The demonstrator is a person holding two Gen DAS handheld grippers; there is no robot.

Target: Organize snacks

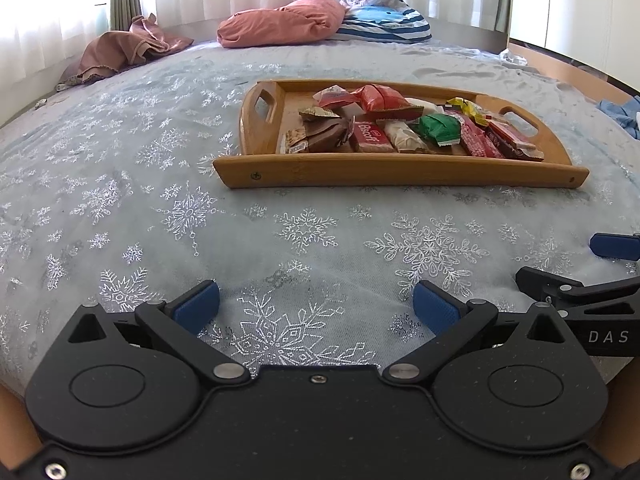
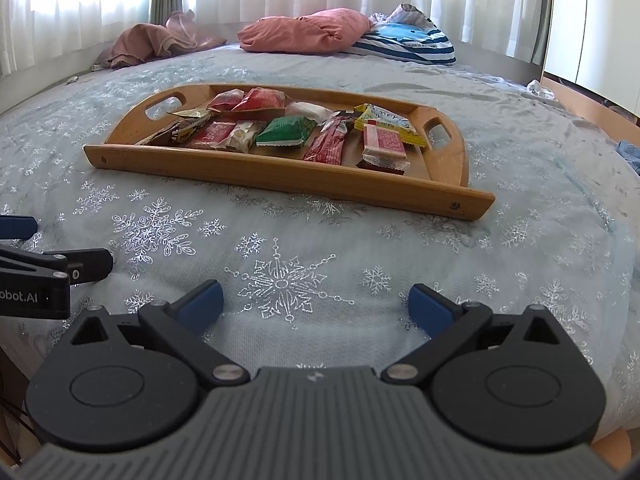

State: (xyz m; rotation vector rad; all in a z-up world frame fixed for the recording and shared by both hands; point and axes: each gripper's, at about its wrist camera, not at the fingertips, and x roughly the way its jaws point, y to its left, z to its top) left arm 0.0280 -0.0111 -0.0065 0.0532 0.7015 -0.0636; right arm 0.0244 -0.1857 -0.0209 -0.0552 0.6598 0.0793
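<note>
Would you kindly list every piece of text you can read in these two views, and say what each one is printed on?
"Biscoff": red biscuit packet in the wooden tray.
"DAS": black body of the right hand-held gripper, at the left view's right edge.
"obot.AI", cut off at the frame edge: body of the left hand-held gripper, in the right view.
Yellow wrapper lettering: too blurred.
Other wrappers: too small to read.

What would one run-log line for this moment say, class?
left gripper: open, empty, over bedspread | right gripper: open, empty | snacks: on wooden tray | stage: approach, nothing grasped
</note>
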